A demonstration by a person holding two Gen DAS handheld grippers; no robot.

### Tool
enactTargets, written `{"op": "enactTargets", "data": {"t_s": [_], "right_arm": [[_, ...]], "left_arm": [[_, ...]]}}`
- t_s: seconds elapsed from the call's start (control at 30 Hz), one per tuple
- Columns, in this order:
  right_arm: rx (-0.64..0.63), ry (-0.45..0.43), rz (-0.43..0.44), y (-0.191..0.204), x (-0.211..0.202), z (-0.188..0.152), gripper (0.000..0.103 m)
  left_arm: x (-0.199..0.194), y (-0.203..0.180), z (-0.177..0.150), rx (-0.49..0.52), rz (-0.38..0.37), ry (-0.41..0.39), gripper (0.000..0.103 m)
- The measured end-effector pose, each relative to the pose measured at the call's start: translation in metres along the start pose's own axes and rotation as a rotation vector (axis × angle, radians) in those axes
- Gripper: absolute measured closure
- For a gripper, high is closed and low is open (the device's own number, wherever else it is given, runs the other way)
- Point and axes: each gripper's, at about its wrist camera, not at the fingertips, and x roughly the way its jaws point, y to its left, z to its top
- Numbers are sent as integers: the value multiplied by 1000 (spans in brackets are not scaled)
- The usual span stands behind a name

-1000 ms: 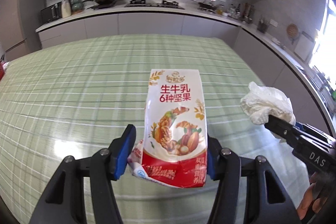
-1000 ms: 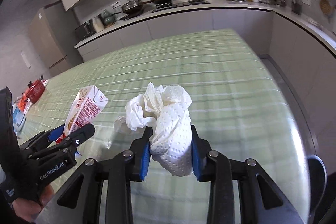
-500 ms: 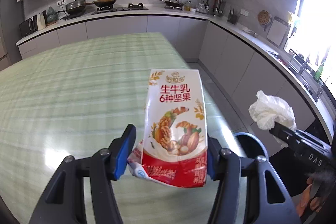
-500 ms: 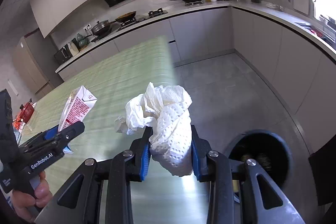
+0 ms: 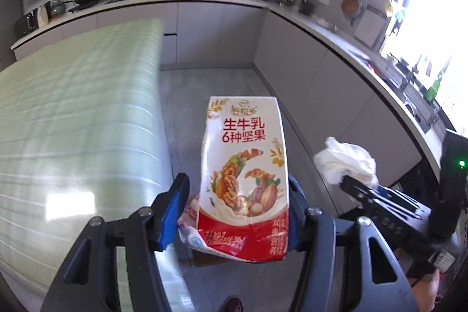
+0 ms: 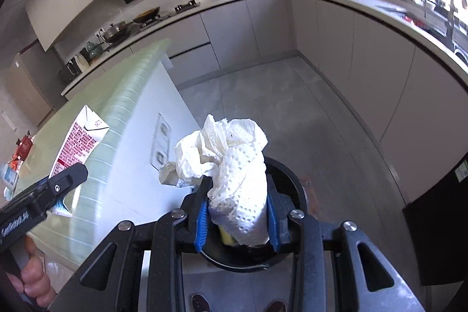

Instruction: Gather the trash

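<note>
Carrying trash to bin [image 6: 288,174]: right gripper [image 6: 238,220] clamps paper towel [image 6: 234,165] above it, left gripper [image 5: 237,212] clamps carton [image 5: 242,165]. Next: release towel.

Black left gripper [image 5: 237,212], black right gripper [image 6: 238,217], blue jaw pads, silver screws, white lettering

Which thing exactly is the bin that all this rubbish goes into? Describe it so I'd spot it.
Start at the green checked table and drop to the grey floor past its white end. There stands a round black bin, open-topped, directly under the crumpled paper towel in the right gripper. Nothing else on the floor is round and dark.
</note>
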Motion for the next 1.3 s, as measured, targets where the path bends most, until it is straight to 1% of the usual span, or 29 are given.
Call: {"op": "enactTargets", "data": {"t_s": [0.07,0.17,0.23,0.27,0.33,0.4,0.43,0.47,0.5,0.53,0.6,0.7,0.87,0.93,0.97,1.03,1.13,1.2,1.23,1.27,1.3], "right_arm": [[8,28,5,-11,15,-7,68],[8,57,15,-26,40,-10,68],[2,65,21,-30,54,-10,68],[-4,70,24,-32,61,-9,68],[-16,83,46,-35,75,-8,68],[-40,98,63,-33,89,-7,62],[-48,103,68,-34,97,-6,56],[-48,99,66,-36,99,-6,42],[-46,90,63,-39,101,-4,37],[-42,79,65,-43,103,-2,37],[-34,61,70,-49,100,0,37],[-16,20,73,-61,84,-1,37],[1,3,58,-78,62,-6,37],[-8,0,40,-81,56,-7,37],[-12,1,32,-83,53,-9,37],[-18,6,16,-86,47,-12,37],[-17,0,-4,-87,34,-17,37],[-8,-6,-18,-87,22,-23,37],[-2,-6,-25,-87,18,-26,37],[8,-2,-35,-86,12,-29,37],[16,2,-37,-84,7,-31,37]], "left_arm": [[13,-12,-10,3,22,13,44],[43,-19,-27,-21,59,58,44],[61,-19,-34,-28,88,73,44],[68,-20,-35,-33,91,81,44],[84,-16,-39,-44,121,92,44],[100,-18,-40,-54,139,108,44],[105,-19,-42,-62,147,111,44],[111,-20,-43,-68,154,114,44],[119,-18,-43,-73,159,120,44],[125,-17,-43,-76,167,124,44],[136,-21,-46,-79,170,139,43],[149,-33,-49,-69,176,153,43],[162,-48,-45,-47,184,170,42],[168,-51,-44,-34,193,186,35],[171,-53,-44,-31,205,196,28],[174,-56,-42,-27,217,202,27],[170,-64,-41,-22,219,196,27],[158,-70,-39,-14,216,173,27],[144,-73,-38,-7,209,153,27],[139,-74,-37,-4,206,143,27],[121,-75,-37,-5,192,131,27]]}}
